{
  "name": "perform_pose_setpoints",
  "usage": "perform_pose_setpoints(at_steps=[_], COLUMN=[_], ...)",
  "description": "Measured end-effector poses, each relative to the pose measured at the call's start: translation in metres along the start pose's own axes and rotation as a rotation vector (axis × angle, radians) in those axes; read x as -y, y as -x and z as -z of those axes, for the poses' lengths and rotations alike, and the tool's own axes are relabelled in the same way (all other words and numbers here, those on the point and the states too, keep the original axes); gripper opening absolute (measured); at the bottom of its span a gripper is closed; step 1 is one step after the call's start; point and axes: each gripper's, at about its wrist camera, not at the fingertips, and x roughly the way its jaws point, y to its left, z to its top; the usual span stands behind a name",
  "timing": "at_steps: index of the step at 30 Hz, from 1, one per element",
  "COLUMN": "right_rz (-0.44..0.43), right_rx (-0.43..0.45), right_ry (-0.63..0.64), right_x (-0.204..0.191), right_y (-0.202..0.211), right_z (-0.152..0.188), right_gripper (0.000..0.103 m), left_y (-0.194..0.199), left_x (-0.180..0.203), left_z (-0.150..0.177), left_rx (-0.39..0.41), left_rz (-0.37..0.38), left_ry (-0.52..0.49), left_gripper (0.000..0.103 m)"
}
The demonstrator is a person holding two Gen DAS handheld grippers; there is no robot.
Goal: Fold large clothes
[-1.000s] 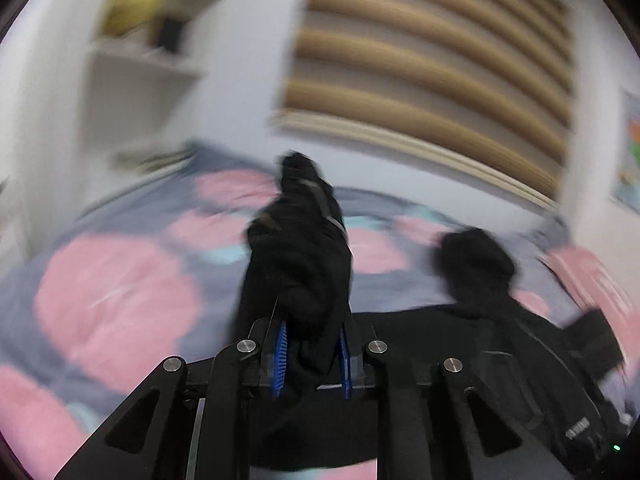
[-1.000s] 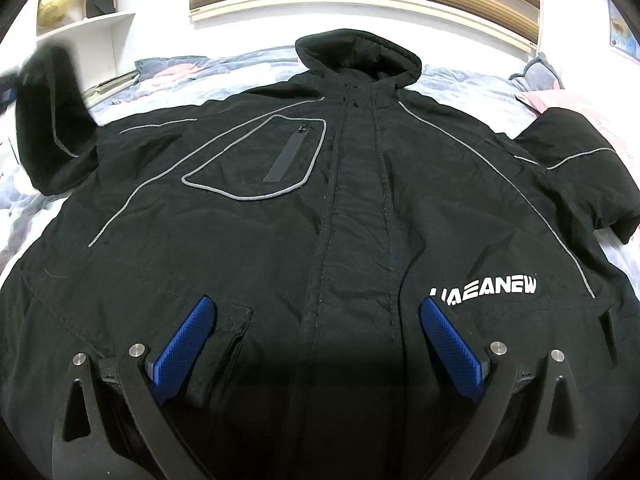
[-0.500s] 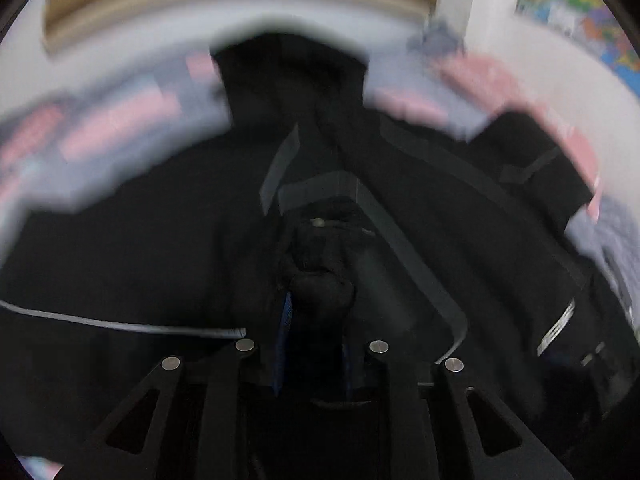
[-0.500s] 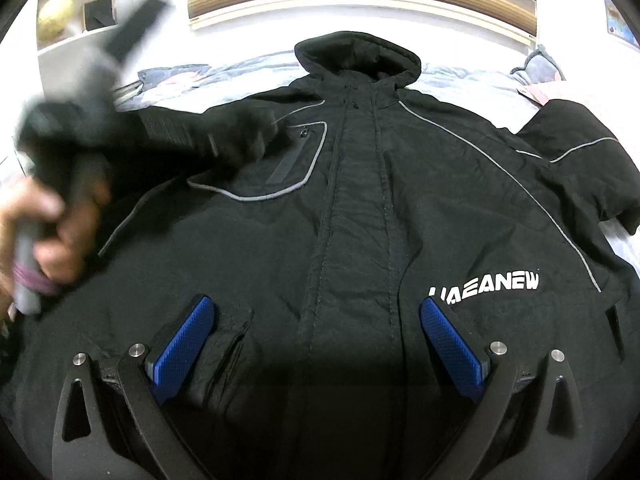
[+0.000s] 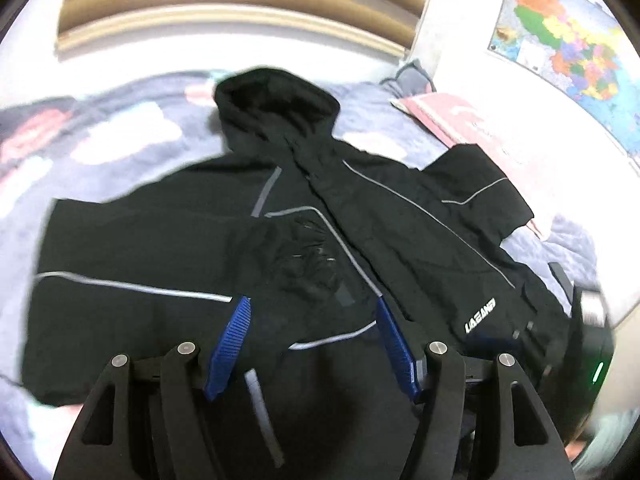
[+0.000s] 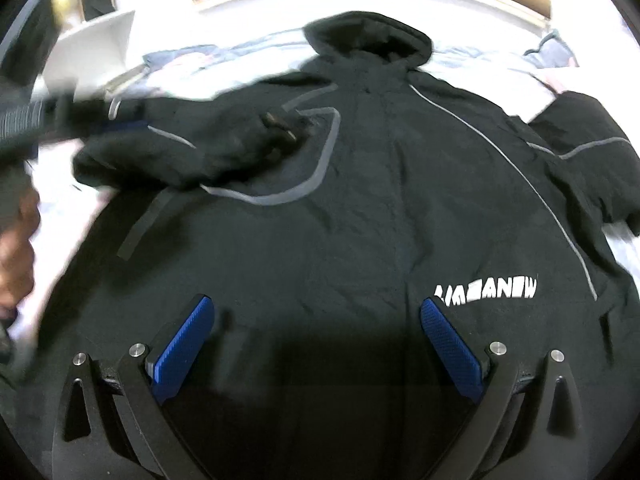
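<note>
You've got the big black hooded jacket with grey piping (image 6: 360,208) lying front-up on the bed with the pink-and-grey patterned bedspread (image 5: 120,136), hood toward the headboard, so the fold is only just getting going. One sleeve (image 6: 192,156) lies across the chest, its cuff landing on the grey-outlined chest pocket (image 6: 296,160), which reads to me as the first fold done. The other sleeve (image 5: 480,192) is out to the side, bent back on itself near the pink pillow (image 5: 448,116), so I'd say that one is left, plus the body folds and the hood. Your left tool (image 5: 312,344) has its blue pads spread apart with nothing between them, hovering over the folded sleeve. Your right tool (image 6: 316,344) is wide open too, empty, low over the hem area near the white chest lettering (image 6: 486,292). Hard to make out: the left edge of the right wrist view is a motion-blurred smear of hand and tool, the jacket's bottom hem is cut off behind the tool frames in both views, and I can't tell how flat the folded sleeve actually sits.
</note>
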Motion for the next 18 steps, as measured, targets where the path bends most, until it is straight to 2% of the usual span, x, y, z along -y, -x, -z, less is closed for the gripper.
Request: perform_pose_setpoints(at_steps=[3, 6, 9, 10, 11, 13, 16, 18], right_rz=[-0.052, -0.103, -0.13, -0.129, -0.134, -0.201, -0.233, -0.227], right_rx=[0.039, 0.043, 0.011, -0.025, -0.06, -0.153, -0.21, -0.2], right_ry=[0.018, 0.018, -0.025, -0.061, -0.097, -0.203, -0.291, -0.288], right_x=[-0.012, -0.026, -0.031, -0.027, -0.022, -0.011, -0.005, -0.009], right_y=[0.025, 0.025, -0.003, -0.02, -0.034, -0.071, -0.111, -0.125], right_z=[-0.036, -0.074, -0.102, -0.109, -0.113, -0.117, -0.117, -0.119], right_gripper=[0.103, 0.103, 0.103, 0.103, 0.1, 0.096, 0.091, 0.074], left_y=[0.023, 0.034, 0.047, 0.051, 0.056, 0.065, 0.077, 0.082], left_x=[-0.015, -0.031, -0.049, -0.053, -0.058, -0.066, -0.078, -0.085], left_z=[0.004, 0.006, 0.015, 0.017, 0.02, 0.025, 0.03, 0.032], left_rx=[0.033, 0.056, 0.087, 0.094, 0.104, 0.12, 0.13, 0.134], left_rz=[-0.02, -0.037, -0.069, -0.077, -0.088, -0.107, -0.145, -0.159], left_ry=[0.033, 0.088, 0.142, 0.153, 0.168, 0.183, 0.206, 0.215], left_gripper=[0.067, 0.067, 0.067, 0.067, 0.067, 0.067, 0.067, 0.067])
